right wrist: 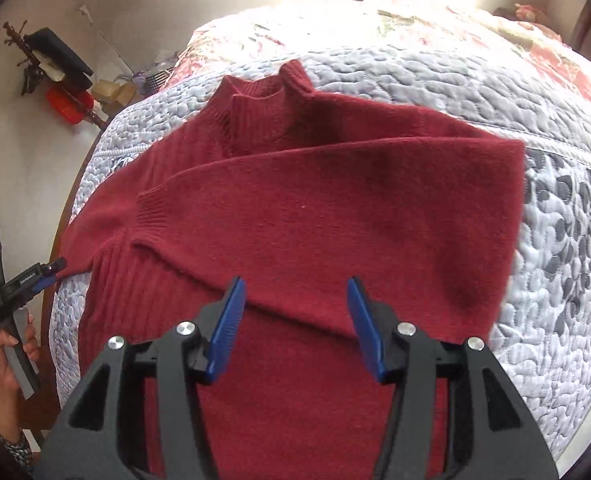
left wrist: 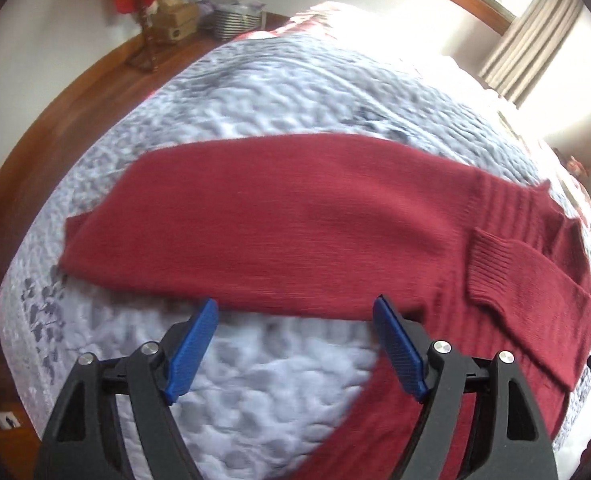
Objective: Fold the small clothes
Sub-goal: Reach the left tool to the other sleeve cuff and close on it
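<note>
From my left wrist camera, my left tool (left wrist: pixel 295 312) hung with its blue pads spread apart and empty, just short of the near folded edge of the red sweater (left wrist: pixel 295 220), which lay across the quilted bed (left wrist: pixel 255 92).

From my right wrist camera, my right tool (right wrist: pixel 295 292) was likewise spread wide, gripping nothing, over the sweater's lower body. One sleeve (right wrist: pixel 335 184) was folded across the chest below the collar (right wrist: pixel 267 92). My left hand (right wrist: pixel 7 360) held its tool off the bed's left edge.

A bedroom — quilted bedspread (left wrist: pixel 279 92), curtains (left wrist: pixel 535 32), wooden floor (left wrist: pixel 95 80).
</note>
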{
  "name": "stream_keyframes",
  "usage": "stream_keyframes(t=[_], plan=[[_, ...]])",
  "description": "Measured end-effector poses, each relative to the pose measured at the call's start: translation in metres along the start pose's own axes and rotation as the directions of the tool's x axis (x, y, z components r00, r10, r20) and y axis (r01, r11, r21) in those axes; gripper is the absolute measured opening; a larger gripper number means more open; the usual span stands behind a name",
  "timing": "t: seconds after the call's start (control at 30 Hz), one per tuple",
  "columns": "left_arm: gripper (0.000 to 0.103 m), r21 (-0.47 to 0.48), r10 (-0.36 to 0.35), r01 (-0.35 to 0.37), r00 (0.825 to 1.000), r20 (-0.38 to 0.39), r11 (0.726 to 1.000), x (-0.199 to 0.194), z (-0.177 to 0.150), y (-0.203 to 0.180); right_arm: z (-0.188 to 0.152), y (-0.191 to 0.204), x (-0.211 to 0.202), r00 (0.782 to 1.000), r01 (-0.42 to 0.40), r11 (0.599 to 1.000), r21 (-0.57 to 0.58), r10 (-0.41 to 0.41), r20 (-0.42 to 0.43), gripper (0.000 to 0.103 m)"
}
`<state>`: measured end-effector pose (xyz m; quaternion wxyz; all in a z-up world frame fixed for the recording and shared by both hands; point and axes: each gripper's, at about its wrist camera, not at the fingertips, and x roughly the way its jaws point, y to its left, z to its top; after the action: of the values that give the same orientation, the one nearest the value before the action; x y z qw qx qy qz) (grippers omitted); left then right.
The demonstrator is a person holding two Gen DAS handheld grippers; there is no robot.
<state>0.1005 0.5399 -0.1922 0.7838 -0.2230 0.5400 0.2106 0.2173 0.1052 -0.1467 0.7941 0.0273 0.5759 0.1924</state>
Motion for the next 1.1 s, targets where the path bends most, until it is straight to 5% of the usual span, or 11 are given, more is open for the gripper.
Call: stream_keyframes(t=[0.13, 0.37, 0.57, 0.9, 1.0, 1.1], plan=[[0.080, -0.195, -0.011, 0.005, 0.999, -0.033, 0.981, 0.003, 0.004, 0.086, 0.003, 0.034, 0.022, 0.999, -0.013, 0.999, -0.034, 0.011, -0.035, 0.053], [0.080, -0.473, -0.111, 0.075, 0.993, -0.050, 0.878, 0.026, 0.004, 0.189, 0.002, 0.081, 0.051, 0.998, 0.001, 0.997, -0.083, -0.007, -0.068, 0.053], [0.080, -0.597, -0.216, 0.139, 0.975, -0.059, 0.790, 0.064, 0.011, 0.217, 0.003, 0.097, 0.056, 0.997, 0.034, 0.994, -0.106, -0.041, -0.070, 0.053], [0.080, -0.719, -0.221, 0.157, 0.975, 0.005, 0.677, 0.094, 0.021, 0.247, 0.000, 0.088, 0.048, 0.996, 0.066, 0.993, -0.097, -0.072, -0.059, 0.054], [0.073, -0.753, -0.209, 0.154, 0.978, 0.022, 0.639, 0.097, 0.021, 0.258, -0.001, 0.083, 0.046, 0.996, 0.066, 0.994, -0.089, -0.071, -0.058, 0.054], [0.052, -0.780, -0.180, 0.141, 0.983, 0.037, 0.610, 0.098, 0.019, 0.268, -0.001, 0.079, 0.044, 0.996, 0.068, 0.994, -0.087, -0.073, -0.053, 0.054]])
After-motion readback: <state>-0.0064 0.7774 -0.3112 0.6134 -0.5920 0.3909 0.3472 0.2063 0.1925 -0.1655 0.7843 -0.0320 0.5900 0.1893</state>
